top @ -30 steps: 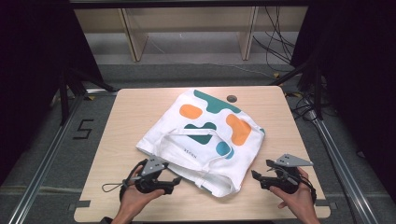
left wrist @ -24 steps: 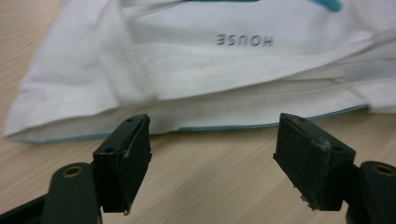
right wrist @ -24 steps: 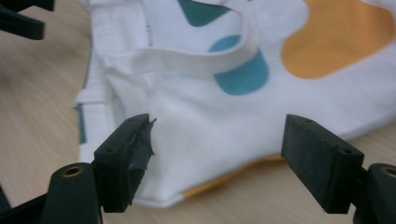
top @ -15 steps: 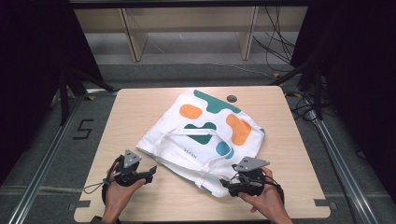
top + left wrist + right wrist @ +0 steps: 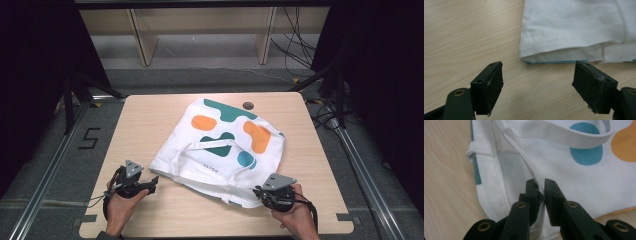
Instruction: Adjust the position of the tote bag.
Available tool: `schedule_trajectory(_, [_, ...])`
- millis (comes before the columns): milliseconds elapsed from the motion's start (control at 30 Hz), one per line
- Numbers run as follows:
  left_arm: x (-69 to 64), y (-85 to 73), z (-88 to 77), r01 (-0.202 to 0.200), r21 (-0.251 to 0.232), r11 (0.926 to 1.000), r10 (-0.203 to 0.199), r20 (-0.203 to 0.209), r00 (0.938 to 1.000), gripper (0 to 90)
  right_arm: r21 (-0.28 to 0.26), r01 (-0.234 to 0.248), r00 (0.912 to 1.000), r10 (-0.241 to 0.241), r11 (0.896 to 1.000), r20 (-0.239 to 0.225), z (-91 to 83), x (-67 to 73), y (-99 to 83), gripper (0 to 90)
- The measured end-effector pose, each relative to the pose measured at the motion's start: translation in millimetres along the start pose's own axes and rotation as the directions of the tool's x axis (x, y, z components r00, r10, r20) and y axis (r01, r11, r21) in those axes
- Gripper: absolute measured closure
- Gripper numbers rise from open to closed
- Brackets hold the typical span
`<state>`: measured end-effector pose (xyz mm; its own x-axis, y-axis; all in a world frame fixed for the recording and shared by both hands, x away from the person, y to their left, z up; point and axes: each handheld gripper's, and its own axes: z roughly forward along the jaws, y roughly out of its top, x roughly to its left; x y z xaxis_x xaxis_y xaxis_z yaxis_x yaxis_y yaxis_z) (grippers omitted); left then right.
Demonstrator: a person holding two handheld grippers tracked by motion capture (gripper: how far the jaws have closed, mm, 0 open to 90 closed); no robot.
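The bench (image 5: 150, 120) carries a white tote bag (image 5: 220, 145) with teal and orange patches at its centre, the open hem lying toward 6 o'clock. The right gripper (image 5: 541, 192), at the hem's 5 o'clock corner, has just been closing and its jaws now pinch a fold of the bag's cloth; the left gripper (image 5: 537, 85), at 7 o'clock, has jaws spread wide and empty, just short of the near corner. To do this step well, advance the left jaws until the hem sits fully between the pads before closing, taking only the upper layer
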<state>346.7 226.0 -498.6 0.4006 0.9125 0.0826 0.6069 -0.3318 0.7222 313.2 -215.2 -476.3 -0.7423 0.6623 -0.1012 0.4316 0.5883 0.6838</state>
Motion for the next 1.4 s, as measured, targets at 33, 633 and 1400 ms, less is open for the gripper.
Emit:
schedule_trajectory(33, [0.0, 0.0, 0.0, 0.000, 0.000, 1.0000, 0.000, 0.000, 1.0000, 23.3, 0.000, 0.000, 1.0000, 0.000, 1.000, 0.000, 0.0, 0.0, 0.0, 81.9])
schedule_trajectory(633, [-18.7, 9.2, 31.6, -0.101, -0.016, 0.9947, 0.101, -0.015, 0.9948, 30.4, -0.041, -0.026, 0.9985, 0.028, 0.999, 0.047, -16.7, -22.7, -15.6, 78.8])
schedule_trajectory(1400, [-50.3, 17.5, 14.8, -0.353, -0.079, 0.9324, 0.357, 0.046, 0.9330, 75.8, 0.105, 0.014, 0.9906, -0.029, 0.994, 0.134, -8.7, -31.1, -30.6, 75.7])
